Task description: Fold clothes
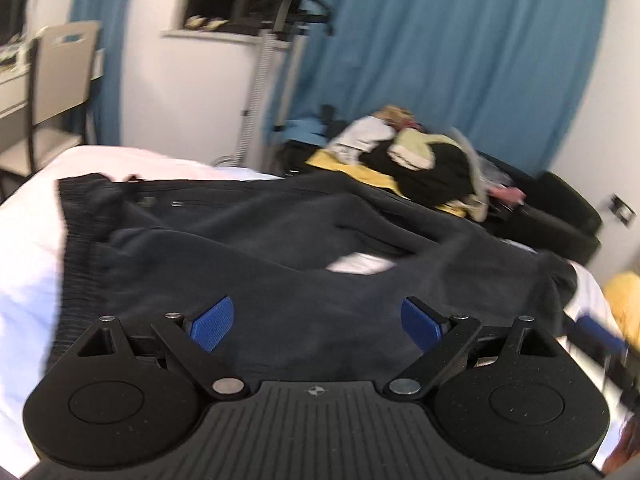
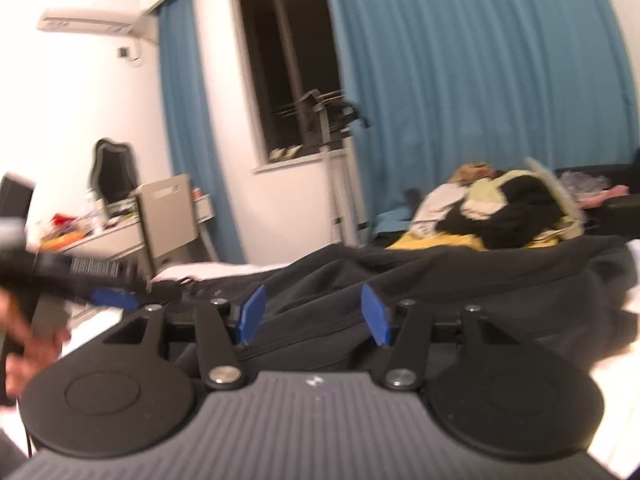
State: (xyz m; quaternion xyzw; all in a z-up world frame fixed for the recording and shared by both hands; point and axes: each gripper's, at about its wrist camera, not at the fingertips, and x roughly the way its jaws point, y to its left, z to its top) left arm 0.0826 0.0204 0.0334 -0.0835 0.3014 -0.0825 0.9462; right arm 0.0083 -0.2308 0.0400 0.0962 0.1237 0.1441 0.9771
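Well, I see blue curtains (image 1: pixel 460 52) rising behind the bed (image 1: pixel 24 292), and a clothes heap (image 1: pixel 420 160) beyond its far edge. Across the bed's white sheet sprawls the dark trousers (image 1: pixel 280 248), rumpled. My left gripper (image 1: pixel 316 322) hovers over them, blades spread wide, empty. My right gripper (image 2: pixel 314 314) sits low at the cloth's near edge, parted, nothing pinched.
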